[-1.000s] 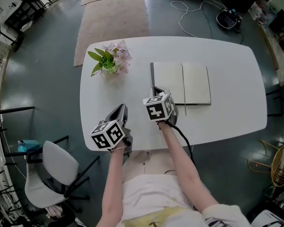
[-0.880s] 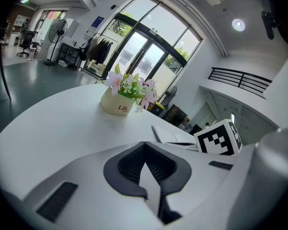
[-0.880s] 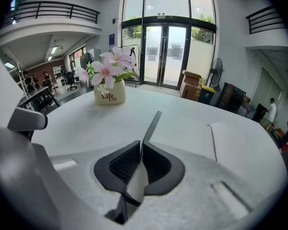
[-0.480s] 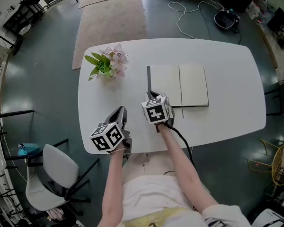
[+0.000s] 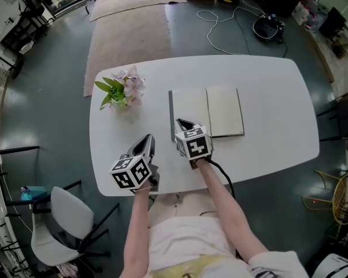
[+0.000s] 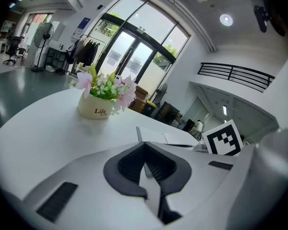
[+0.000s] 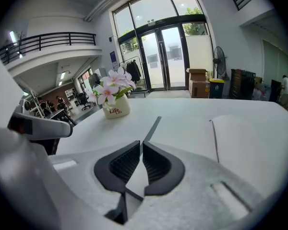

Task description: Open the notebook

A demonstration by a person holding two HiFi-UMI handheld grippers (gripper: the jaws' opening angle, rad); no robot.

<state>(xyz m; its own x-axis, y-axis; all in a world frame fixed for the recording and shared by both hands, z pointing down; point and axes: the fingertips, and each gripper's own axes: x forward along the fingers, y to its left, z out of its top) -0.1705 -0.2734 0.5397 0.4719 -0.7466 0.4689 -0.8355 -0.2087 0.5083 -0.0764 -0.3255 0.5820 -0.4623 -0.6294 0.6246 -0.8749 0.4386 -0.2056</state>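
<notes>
One notebook (image 5: 207, 113), open flat on table (image 5: 267, 97), pages seemingly blank

One notebook (image 5: 207, 112), one flowerpot (image 5: 117, 92), one table (image 5: 267, 91)

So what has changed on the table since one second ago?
Very little; mainly the view shifted. The left gripper seems to have edged slightly, shut and empty. The right gripper stays by the notebook, jaws closing with nothing between them. The notebook still lies open, flower pot unmoved.
</notes>
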